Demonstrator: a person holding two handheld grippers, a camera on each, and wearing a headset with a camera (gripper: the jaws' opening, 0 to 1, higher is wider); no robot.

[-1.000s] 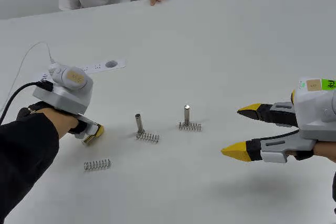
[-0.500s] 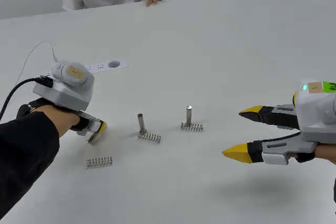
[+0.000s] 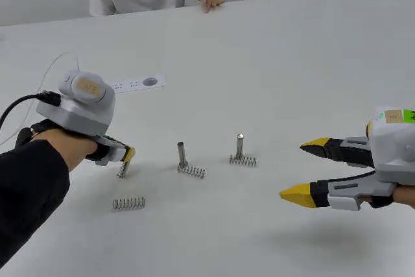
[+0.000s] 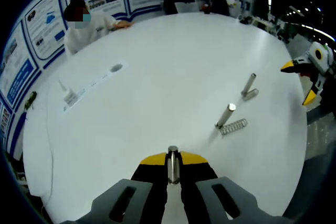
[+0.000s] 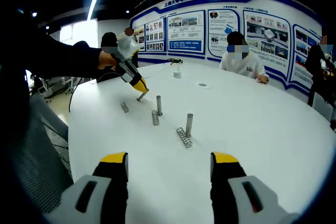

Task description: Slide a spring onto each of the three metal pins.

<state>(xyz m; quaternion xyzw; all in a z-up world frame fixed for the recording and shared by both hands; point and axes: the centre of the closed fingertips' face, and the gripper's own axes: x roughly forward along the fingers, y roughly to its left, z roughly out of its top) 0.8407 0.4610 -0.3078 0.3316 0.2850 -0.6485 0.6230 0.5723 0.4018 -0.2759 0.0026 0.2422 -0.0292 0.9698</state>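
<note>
left gripper (image 3: 125, 156): clamped on first pin (image 3: 122, 170), held tilted
loose spring (image 3: 129, 204): laid flat at 6 o'clock of first pin
middle pin (image 3: 182, 154): stood upright; second spring (image 3: 192, 171) laid at its base, 5 o'clock
right pin (image 3: 240, 145): stood upright; third spring (image 3: 243, 160) laid at its base, 6 o'clock
right gripper (image 3: 293, 171): jaws spread, at 3 o'clock of right pin

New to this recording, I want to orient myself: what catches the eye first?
The left hand-held gripper is shut on a metal pin, low over the white table. Mid-table stand two upright pins, springs lying at their feet; the right hand-held gripper hangs open. A third spring lies loose nearby.
</note>
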